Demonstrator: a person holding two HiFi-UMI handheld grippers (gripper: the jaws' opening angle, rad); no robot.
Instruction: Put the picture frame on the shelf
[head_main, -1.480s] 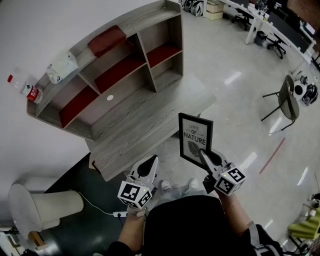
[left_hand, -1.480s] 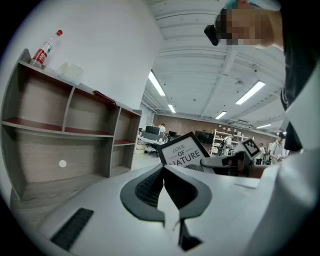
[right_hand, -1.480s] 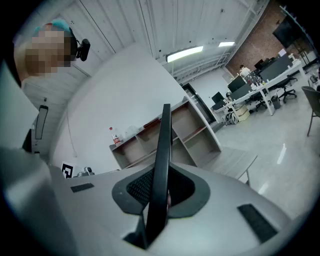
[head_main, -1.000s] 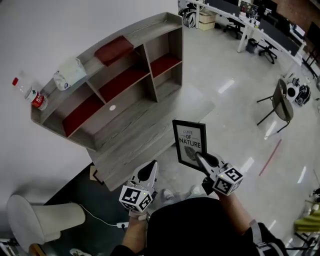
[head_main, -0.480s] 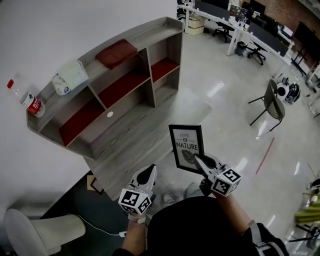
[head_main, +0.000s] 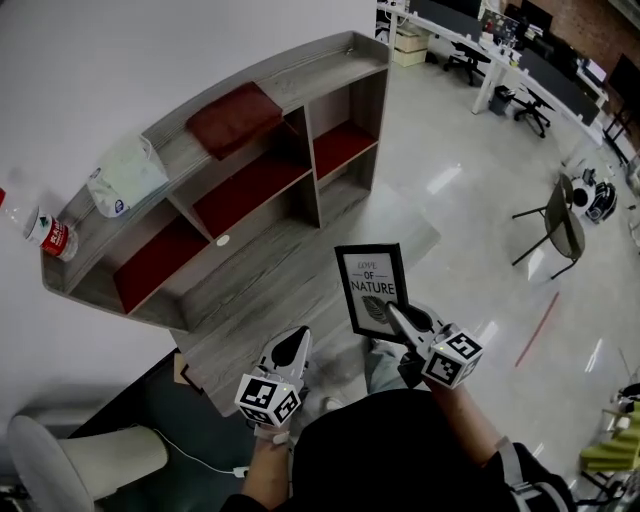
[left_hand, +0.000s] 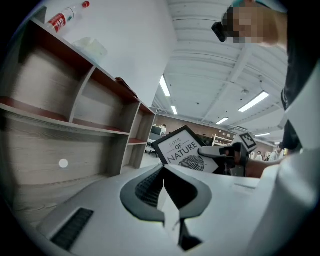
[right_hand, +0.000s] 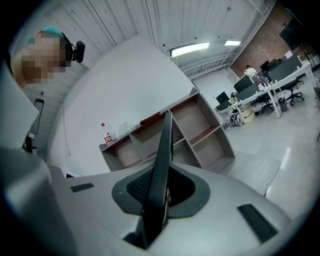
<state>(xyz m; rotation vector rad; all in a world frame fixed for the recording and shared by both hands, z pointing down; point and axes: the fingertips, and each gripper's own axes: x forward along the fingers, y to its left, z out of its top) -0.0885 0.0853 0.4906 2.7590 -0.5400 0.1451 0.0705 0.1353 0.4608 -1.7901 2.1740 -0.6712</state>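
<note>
A black picture frame (head_main: 371, 288) with "LOVE OF NATURE" print is held upright in the air by its lower right corner, my right gripper (head_main: 400, 317) shut on it. The right gripper view shows the frame (right_hand: 161, 170) edge-on between the jaws. The frame (left_hand: 182, 151) also shows in the left gripper view, to the right. My left gripper (head_main: 291, 349) is shut and empty, low at the left of the frame. The grey wooden shelf (head_main: 250, 215) with red-lined compartments stands ahead on the floor against the white wall, its low front ledge just beyond both grippers.
On the shelf top lie a dark red cloth (head_main: 238, 115), a white bag (head_main: 126, 174) and a plastic bottle (head_main: 38, 232). A black chair (head_main: 560, 222) stands on the glossy floor at right. Desks and office chairs (head_main: 500, 60) fill the far right. A white round object (head_main: 70, 460) sits lower left.
The view has shifted closer to the shelf and slightly left. The right gripper keeps its hold on the frame, which has turned a little. The left gripper stays shut.
</note>
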